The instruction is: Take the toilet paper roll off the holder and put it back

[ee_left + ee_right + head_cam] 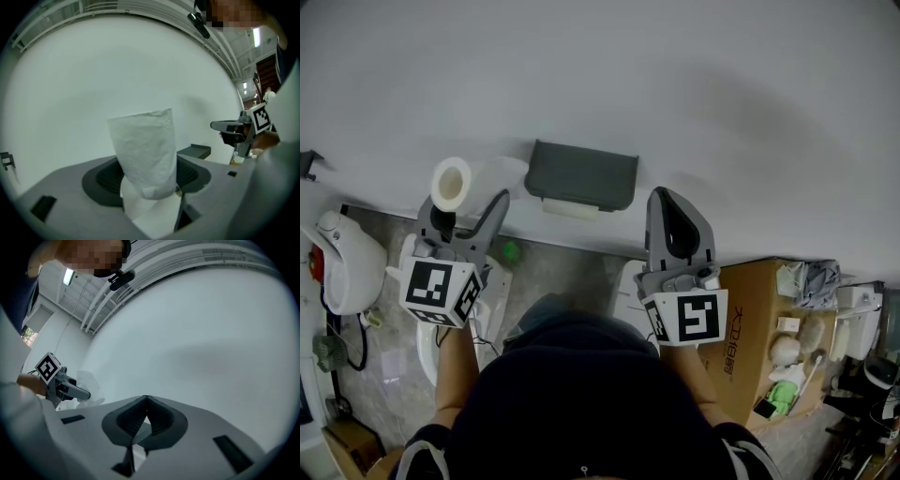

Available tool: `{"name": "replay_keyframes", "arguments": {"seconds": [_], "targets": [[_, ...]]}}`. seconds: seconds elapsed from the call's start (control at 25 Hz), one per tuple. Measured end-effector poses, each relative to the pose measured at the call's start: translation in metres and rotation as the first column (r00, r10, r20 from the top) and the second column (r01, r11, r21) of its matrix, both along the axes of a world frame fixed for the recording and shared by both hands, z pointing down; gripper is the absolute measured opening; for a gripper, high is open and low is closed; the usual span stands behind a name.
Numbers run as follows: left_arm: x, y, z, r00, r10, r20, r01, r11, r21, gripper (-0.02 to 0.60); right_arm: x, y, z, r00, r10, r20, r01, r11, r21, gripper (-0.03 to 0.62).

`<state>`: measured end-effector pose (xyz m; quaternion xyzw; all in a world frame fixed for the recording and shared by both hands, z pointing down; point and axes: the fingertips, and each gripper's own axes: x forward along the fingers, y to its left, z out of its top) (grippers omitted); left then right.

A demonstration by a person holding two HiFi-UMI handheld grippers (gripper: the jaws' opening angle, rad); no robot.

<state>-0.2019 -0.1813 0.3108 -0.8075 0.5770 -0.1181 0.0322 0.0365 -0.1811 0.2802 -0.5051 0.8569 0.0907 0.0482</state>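
A white toilet paper roll [453, 182] is held up in front of the wall, left of the grey wall holder [581, 175]. My left gripper [469, 202] is shut on it, one jaw on each side. In the left gripper view the roll [145, 150] stands between the jaws, a loose sheet hanging over its front, and the holder [194, 151] shows to the right. My right gripper [675, 202] hangs just right of the holder, shut and empty; in the right gripper view its jaws [143, 401] meet at the tips and face bare wall.
A white toilet [342, 262] stands at the far left on the stone floor. A cardboard box [750, 328] with small items on it sits at the right. The white wall [675, 84] fills the top of the head view.
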Motion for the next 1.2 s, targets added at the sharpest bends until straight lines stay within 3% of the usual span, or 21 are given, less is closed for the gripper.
{"name": "replay_keyframes", "arguments": {"seconds": [1.2], "targets": [[0.035, -0.006, -0.032, 0.998, 0.060, 0.030, -0.062, 0.997, 0.052, 0.318, 0.009, 0.005, -0.001, 1.000, 0.006, 0.021, -0.006, 1.000, 0.008, 0.015]]}}
